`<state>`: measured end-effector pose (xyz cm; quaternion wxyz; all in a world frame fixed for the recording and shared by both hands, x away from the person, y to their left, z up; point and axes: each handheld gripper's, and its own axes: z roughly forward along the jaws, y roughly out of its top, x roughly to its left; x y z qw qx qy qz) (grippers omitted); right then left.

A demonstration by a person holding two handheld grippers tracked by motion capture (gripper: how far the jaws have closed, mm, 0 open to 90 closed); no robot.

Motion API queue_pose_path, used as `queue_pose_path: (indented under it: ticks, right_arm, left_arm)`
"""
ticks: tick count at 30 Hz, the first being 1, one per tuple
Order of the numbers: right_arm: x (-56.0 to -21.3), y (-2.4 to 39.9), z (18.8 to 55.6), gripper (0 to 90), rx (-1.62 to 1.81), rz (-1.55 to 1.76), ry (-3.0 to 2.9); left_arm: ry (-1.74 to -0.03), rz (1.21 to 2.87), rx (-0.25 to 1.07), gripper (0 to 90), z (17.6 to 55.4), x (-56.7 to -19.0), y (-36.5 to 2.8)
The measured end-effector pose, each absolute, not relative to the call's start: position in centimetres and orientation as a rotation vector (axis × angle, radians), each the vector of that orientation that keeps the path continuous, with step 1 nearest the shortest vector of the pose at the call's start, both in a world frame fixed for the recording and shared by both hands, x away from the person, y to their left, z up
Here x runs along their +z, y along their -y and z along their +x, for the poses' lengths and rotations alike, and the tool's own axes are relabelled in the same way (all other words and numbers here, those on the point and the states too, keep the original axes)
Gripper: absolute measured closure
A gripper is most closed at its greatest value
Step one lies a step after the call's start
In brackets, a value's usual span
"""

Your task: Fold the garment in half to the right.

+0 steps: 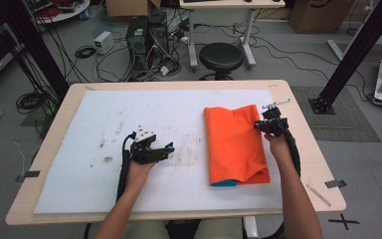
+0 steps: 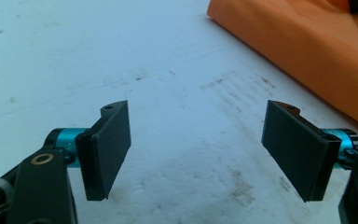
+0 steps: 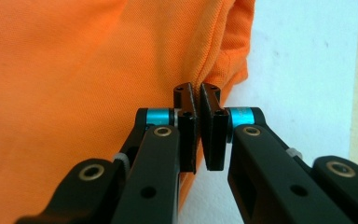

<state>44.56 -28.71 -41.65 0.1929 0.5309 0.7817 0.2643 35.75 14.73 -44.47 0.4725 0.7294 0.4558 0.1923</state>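
A pale wooden table (image 1: 298, 107) carries a large white mat (image 1: 129, 114), scuffed with dark smudges near its middle, and behind it the floor is crowded with cables, a computer tower (image 1: 146, 37) and a round black stool (image 1: 221, 57).

On the right half of the mat lies an orange cloth (image 1: 234, 144), folded into a long rectangle that runs from far to near. Its surface is a fine weave with soft creases, the near right corner bulges and curls, and a strip of blue (image 1: 224, 183) peeks out under the near edge. In the right gripper view the cloth's folded edge gathers into a ridge just ahead of the jaws.

The right gripper (image 1: 264, 124) sits at the cloth's far right corner. Its jaws are pressed together with only a sliver between them, and the cloth's edge meets their tips; whether fabric is actually pinched there cannot be told.

The left gripper (image 1: 168, 149) hovers over bare mat, well left of the cloth, with its jaws spread wide and nothing between them; the cloth's left edge (image 2: 307, 51) lies ahead of it to the right.

Nothing lies on the mat between the left gripper and the cloth apart from the smudges.
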Motion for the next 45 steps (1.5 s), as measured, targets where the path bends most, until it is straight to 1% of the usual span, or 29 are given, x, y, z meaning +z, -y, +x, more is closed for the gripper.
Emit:
queue_pose_path:
  ticks: [1, 2, 4, 6, 8, 11, 17, 20, 23, 25, 28, 34, 36, 38, 39, 40, 45]
  right_arm:
    - [-41.7, 28.8, 44.5, 84.5, 0.754, 1.492, -2.186]
    - [-41.6, 28.8, 44.4, 79.6, 0.764, 1.492, -2.176]
    - [-41.4, 28.9, 44.1, 73.5, 0.798, 1.491, -2.164]
    - [-41.1, 28.9, 43.7, 69.3, 0.829, 1.491, -2.156]
    - [-40.8, 28.8, 43.3, 67.5, 0.857, 1.48, -2.147]
    - [-40.7, 28.8, 42.5, 62.5, 0.887, 1.474, -2.148]
    - [-41.0, 28.8, 40.5, 56.6, 0.908, 1.441, -2.161]
    - [-40.8, 29.0, 39.2, 56.4, 0.938, 1.421, -2.158]
    - [-40.4, 29.3, 37.7, 56.3, 0.956, 1.404, -2.158]
    - [-40.2, 29.5, 36.8, 57.4, 0.974, 1.408, -2.155]
    - [-40.0, 29.9, 35.3, 62.0, 0.984, 1.401, -2.17]
    - [-40.9, 29.8, 33.8, 64.6, 0.934, 1.405, -2.253]
    - [-41.6, 29.5, 33.7, 67.8, 0.919, 1.437, -2.284]
    - [-42.3, 29.3, 33.7, 75.9, 0.898, 1.441, -2.314]
    - [-42.6, 29.3, 33.8, 82.6, 0.886, 1.438, -2.326]
    - [-42.7, 29.2, 33.7, 87.2, 0.881, 1.423, -2.338]
    - [-41.5, 29.6, 33.2, 88.9, 0.842, 1.366, -2.297]
  left_arm:
    - [-1.117, 1.781, 0.476, 23.8, 35.7, -44.5, -15.1]
    - [-1.119, 1.774, 0.482, 23.8, 35.7, -44.5, -15.6]
    - [-1.123, 1.761, 0.48, 23.9, 35.7, -44.6, -16.4]
    - [-1.128, 1.757, 0.485, 23.9, 35.6, -44.6, -17.2]
    - [-1.135, 1.745, 0.488, 24.0, 35.5, -44.7, -18.0]
    - [-1.133, 1.763, 0.493, 24.2, 35.5, -44.7, -19.1]
    - [-1.103, 1.755, 0.518, 24.2, 35.5, -44.7, -21.4]
    - [-1.088, 1.755, 0.546, 24.2, 35.4, -44.6, -22.4]
    - [-1.096, 1.756, 0.545, 24.1, 35.3, -44.6, -23.4]
    - [-1.105, 1.76, 0.541, 24.1, 35.3, -44.5, -23.9]
    - [-1.116, 1.764, 0.54, 24.1, 35.1, -44.5, -24.4]
    - [-1.129, 1.765, 0.528, 24.2, 35.2, -44.5, -24.7]
    - [-1.124, 1.774, 0.524, 24.2, 35.2, -44.6, -24.5]
    - [-1.122, 1.781, 0.52, 24.1, 35.2, -44.7, -24.3]
    - [-1.121, 1.787, 0.517, 24.2, 35.2, -44.7, -24.2]
    - [-1.12, 1.792, 0.517, 24.1, 35.3, -44.7, -24.2]
    - [-1.125, 1.788, 0.518, 24.1, 35.3, -44.7, -24.2]
